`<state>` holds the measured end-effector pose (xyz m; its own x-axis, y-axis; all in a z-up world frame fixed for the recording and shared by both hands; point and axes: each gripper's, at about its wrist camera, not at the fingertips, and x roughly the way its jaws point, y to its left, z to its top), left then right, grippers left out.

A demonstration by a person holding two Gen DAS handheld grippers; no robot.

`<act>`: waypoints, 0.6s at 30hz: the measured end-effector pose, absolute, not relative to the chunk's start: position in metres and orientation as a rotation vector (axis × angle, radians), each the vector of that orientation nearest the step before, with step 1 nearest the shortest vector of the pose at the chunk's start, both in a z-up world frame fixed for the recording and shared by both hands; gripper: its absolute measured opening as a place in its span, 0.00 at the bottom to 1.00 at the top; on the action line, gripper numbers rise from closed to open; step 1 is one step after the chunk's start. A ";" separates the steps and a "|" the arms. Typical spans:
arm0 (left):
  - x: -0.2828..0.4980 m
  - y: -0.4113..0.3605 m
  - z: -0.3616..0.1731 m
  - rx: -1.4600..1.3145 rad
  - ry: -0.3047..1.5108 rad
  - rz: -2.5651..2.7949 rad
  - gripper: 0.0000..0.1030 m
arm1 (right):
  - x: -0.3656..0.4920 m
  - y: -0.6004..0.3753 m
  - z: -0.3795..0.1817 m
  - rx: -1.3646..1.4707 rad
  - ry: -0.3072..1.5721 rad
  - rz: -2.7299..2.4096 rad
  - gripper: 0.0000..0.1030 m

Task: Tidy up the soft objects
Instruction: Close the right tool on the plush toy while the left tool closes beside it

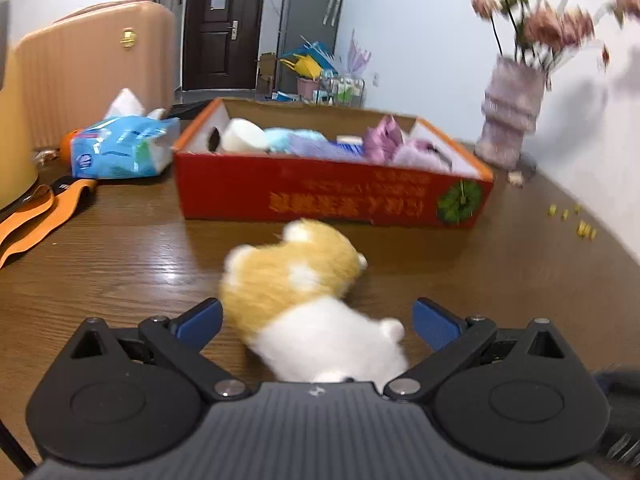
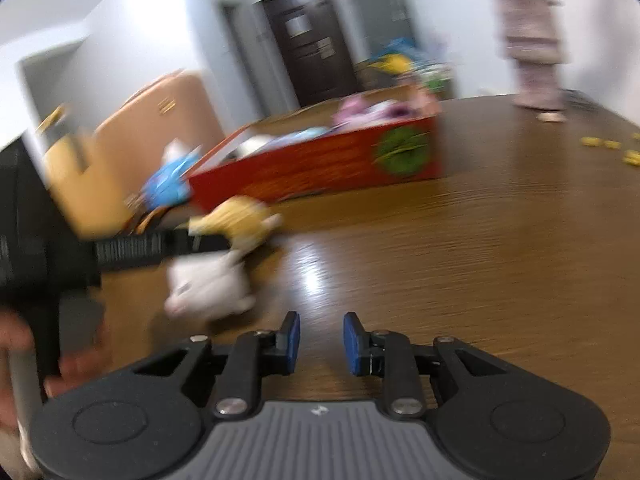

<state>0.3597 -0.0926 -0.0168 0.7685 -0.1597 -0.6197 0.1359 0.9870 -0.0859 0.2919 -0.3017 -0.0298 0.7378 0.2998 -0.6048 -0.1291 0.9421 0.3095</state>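
Orange-and-white plush toy animal (image 1: 304, 304) lies on the brown wood-grain worktop (image 1: 120, 264), just in front of the red cardboard box (image 1: 328, 196) w/ soft items inside. Left gripper (image 1: 318, 320): blue-padded fingers (image 1: 202, 320) spread wide either side of the plush, pads not pressing it. Right gripper (image 2: 321, 340) over bare worktop, right of the plush; fingers (image 2: 291, 338) narrowly apart, nothing between. Blue tissue pack (image 1: 124, 152) left of box.
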 end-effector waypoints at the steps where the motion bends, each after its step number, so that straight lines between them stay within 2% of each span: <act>1: 0.358 -0.098 -0.021 -0.009 0.670 -0.161 1.00 | 0.291 -0.308 -0.028 0.263 0.691 0.205 0.26; 5: 0.344 -0.080 -0.027 0.015 0.657 -0.140 1.00 | 0.295 -0.308 -0.021 0.226 0.665 0.194 0.34; 14: 0.323 0.021 -0.020 -0.068 0.625 0.037 1.00 | 0.333 -0.265 -0.011 0.169 0.635 0.352 0.35; 18: 0.324 0.042 -0.010 -0.165 0.595 0.028 0.99 | 0.358 -0.232 -0.007 0.156 0.620 0.473 0.47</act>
